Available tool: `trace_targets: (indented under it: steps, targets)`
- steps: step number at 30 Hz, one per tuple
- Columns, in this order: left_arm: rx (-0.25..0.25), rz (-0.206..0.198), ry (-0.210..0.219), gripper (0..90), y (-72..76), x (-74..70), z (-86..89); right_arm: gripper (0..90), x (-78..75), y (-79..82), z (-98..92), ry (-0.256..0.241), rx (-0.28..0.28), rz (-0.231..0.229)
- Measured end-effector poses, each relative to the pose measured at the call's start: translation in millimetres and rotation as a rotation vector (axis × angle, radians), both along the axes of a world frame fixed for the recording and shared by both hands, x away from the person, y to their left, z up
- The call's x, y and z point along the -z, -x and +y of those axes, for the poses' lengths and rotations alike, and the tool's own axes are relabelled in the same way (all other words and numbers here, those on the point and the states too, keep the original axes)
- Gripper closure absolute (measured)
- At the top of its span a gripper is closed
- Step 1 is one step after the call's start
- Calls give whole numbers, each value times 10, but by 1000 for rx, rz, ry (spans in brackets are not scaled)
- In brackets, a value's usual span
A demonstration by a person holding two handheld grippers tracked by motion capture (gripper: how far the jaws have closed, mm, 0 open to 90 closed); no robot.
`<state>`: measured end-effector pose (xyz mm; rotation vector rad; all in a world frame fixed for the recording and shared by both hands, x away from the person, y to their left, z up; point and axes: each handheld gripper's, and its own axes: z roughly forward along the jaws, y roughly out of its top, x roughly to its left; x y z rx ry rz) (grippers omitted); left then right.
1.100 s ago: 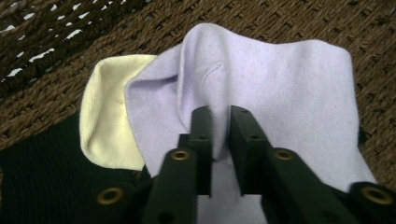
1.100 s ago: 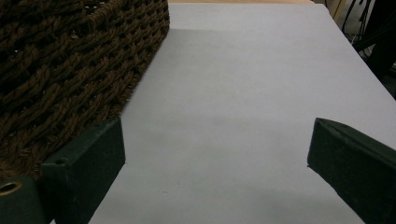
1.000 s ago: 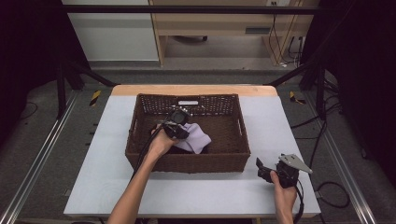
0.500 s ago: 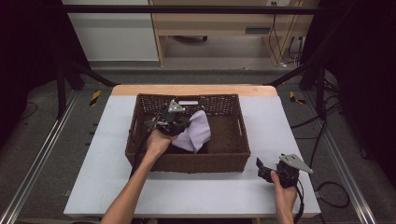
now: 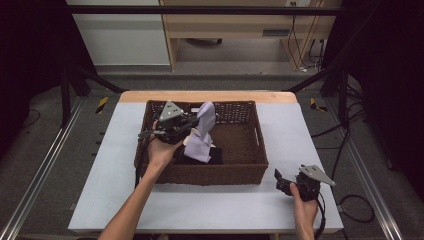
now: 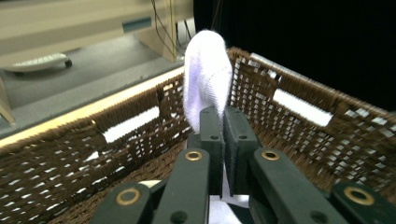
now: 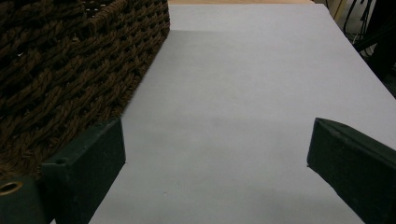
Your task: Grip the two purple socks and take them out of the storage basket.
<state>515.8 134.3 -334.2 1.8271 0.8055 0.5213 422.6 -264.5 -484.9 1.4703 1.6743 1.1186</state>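
Between my left jaws, pinched tight: one white sock [image 6: 207,79], its rounded end standing up beyond the tips, the rest hanging below them toward a dark garment [image 5: 207,156] on the basket floor. Around and ahead of my left gripper [image 5: 192,121]: one brown wicker basket [image 5: 250,170], its far wall just behind the sock. At my right gripper [image 5: 278,181]: jaws spread wide, nothing between them, bare white table [image 7: 261,93] ahead, basket corner just beside the left-hand jaw. Step in hand, as I judge it: lifting the sock out of the basket. Next move calls for raising it until the hanging part clears the rim, then carrying it out over the table.
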Motion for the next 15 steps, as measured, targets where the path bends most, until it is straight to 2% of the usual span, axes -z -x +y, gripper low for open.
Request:
trace_targets:
  steps: [8,15]
  targets:
    - [-4,-55,29,864,270,-214,171,48,-1,1,0,-3,2,0]
    - [15,-81,91,863,511,-380,331,48,0,1,-3,-2,1,-2]
